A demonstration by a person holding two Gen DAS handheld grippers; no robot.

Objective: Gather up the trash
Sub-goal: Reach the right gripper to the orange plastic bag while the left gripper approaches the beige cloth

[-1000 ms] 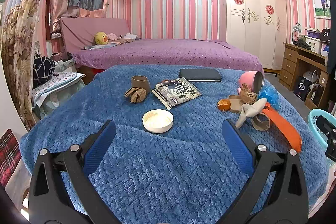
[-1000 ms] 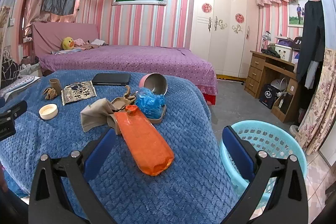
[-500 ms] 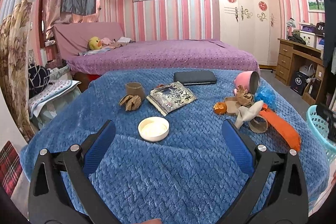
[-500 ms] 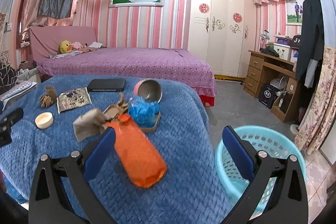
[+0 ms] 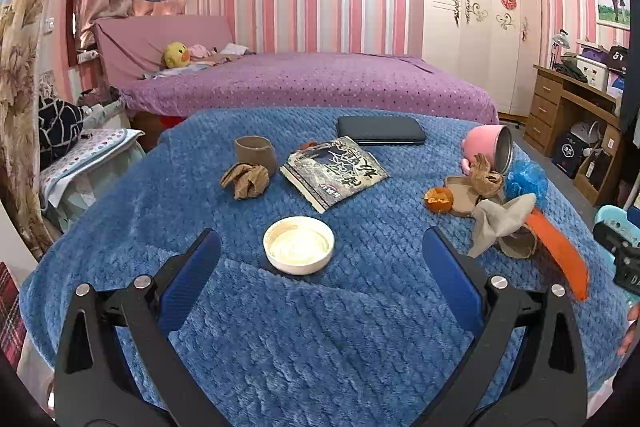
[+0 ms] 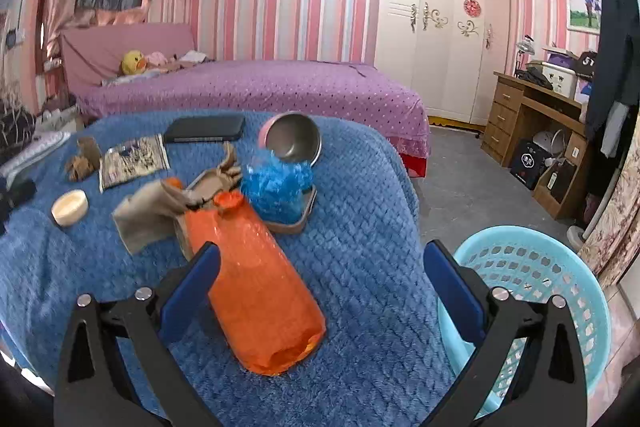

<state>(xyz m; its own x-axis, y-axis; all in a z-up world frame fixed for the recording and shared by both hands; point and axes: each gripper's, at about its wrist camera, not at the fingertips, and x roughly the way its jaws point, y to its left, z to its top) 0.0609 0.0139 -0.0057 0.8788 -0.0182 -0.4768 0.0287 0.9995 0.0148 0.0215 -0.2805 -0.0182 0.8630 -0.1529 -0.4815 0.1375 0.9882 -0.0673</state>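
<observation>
Trash lies on a blue blanket (image 5: 168, 195). A white lid (image 5: 298, 245) sits just ahead of my open left gripper (image 5: 320, 267), between the fingers' lines. Behind it are a crumpled brown paper (image 5: 245, 179), a brown cup (image 5: 256, 151) and a snack packet (image 5: 334, 171). My right gripper (image 6: 320, 283) is open above an orange bag (image 6: 256, 291); its left finger is beside the bag. Past it lie a beige rag (image 6: 148, 211), a blue plastic wad (image 6: 276, 187) and a pink cup (image 6: 292, 139) on its side. A light blue basket (image 6: 532, 291) stands on the floor at right.
A black case (image 5: 380, 131) lies at the blanket's far edge. An orange peel (image 5: 439, 199) sits by a brown tray (image 5: 460, 199). A purple bed (image 5: 304, 83) is behind, a wooden desk (image 6: 536, 123) and wardrobe to the right.
Both grippers have moved forward and a little lower: the white lid now sits closer to the left gripper, and the orange bag is nearer under the right one. Both stay open.
</observation>
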